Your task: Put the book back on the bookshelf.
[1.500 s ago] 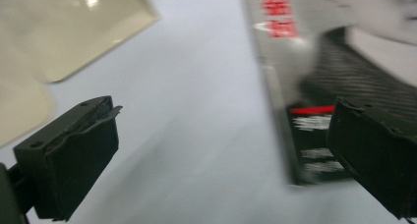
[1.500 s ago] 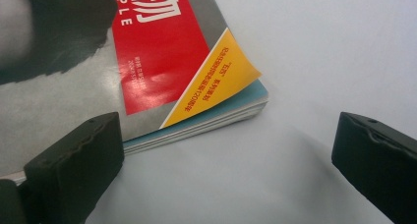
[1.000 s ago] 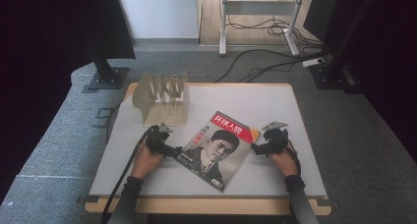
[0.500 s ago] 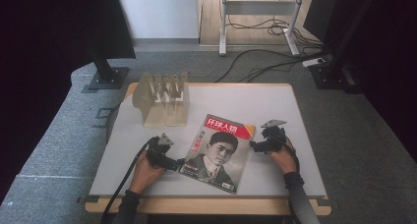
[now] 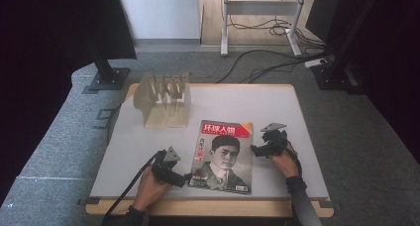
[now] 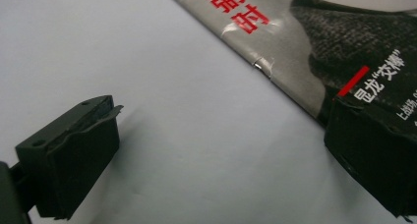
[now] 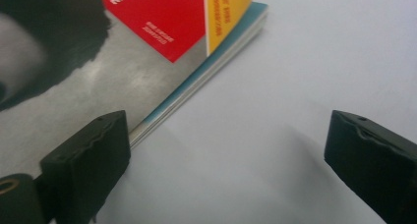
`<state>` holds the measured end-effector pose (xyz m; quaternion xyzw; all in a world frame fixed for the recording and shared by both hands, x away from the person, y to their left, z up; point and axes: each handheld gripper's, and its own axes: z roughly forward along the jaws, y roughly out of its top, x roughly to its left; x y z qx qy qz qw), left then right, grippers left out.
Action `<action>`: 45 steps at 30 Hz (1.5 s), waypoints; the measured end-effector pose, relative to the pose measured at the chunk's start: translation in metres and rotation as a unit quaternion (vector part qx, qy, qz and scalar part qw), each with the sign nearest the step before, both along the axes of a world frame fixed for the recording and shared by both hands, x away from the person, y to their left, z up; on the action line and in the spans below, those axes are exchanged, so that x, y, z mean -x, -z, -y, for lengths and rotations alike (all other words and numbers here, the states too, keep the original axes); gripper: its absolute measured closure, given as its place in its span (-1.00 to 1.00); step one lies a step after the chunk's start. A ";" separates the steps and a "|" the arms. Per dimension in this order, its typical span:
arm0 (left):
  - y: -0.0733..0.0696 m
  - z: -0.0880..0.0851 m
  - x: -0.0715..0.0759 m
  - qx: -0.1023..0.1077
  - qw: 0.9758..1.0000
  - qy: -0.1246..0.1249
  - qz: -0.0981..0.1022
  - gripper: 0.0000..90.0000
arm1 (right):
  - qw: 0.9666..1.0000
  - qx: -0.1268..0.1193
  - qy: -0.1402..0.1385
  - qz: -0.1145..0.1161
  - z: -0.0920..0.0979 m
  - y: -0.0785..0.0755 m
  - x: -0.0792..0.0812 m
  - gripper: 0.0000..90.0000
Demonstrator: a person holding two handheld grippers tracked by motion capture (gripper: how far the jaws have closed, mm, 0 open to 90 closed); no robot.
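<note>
A magazine [image 5: 223, 156] with a portrait cover and a red title band lies flat on the white table [image 5: 277, 112]. My left gripper [image 5: 186, 178] is at its near left corner, open. In the left gripper view the magazine [image 6: 314, 47] runs under one jaw, and the other jaw stands over bare table; the left gripper [image 6: 221, 150] holds nothing. My right gripper [image 5: 253, 149] sits at the magazine's right edge, open. In the right gripper view the magazine [image 7: 123, 52] shows its page edges beside one jaw of the right gripper [image 7: 226, 160].
A wooden slotted rack [image 5: 164, 99] stands at the table's back left. Bare table surface lies to the right of the magazine and behind it. Black stands and cables are on the floor beyond the table.
The magazine has turned from a tilt to nearly square with the table. My left gripper has slid toward the near edge along its left side. The right gripper has barely moved.
</note>
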<state>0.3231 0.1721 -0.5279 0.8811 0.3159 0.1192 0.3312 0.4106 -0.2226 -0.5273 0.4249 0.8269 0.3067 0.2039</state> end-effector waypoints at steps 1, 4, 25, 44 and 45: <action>0.000 0.001 0.001 0.000 1.000 0.003 0.000 -1.00 | 1.000 -0.001 0.001 -0.001 -0.001 0.000 -0.002 -0.97; 0.000 0.004 0.005 -0.001 1.000 0.014 -0.001 -1.00 | 1.000 -0.005 0.005 -0.002 -0.004 0.001 -0.010 -0.98; -0.001 -0.008 -0.009 -0.005 1.000 -0.014 -0.003 -1.00 | 1.000 -0.011 -0.014 -0.019 -0.024 -0.006 -0.031 -0.79; 0.000 0.005 -0.048 0.003 0.998 -0.055 -0.004 -1.00 | 0.994 -0.078 -0.059 -0.051 -0.059 -0.004 -0.037 -0.70; 0.000 0.006 -0.048 0.003 0.998 -0.055 -0.004 -1.00 | 0.994 -0.084 -0.058 -0.050 -0.060 -0.003 -0.040 -0.70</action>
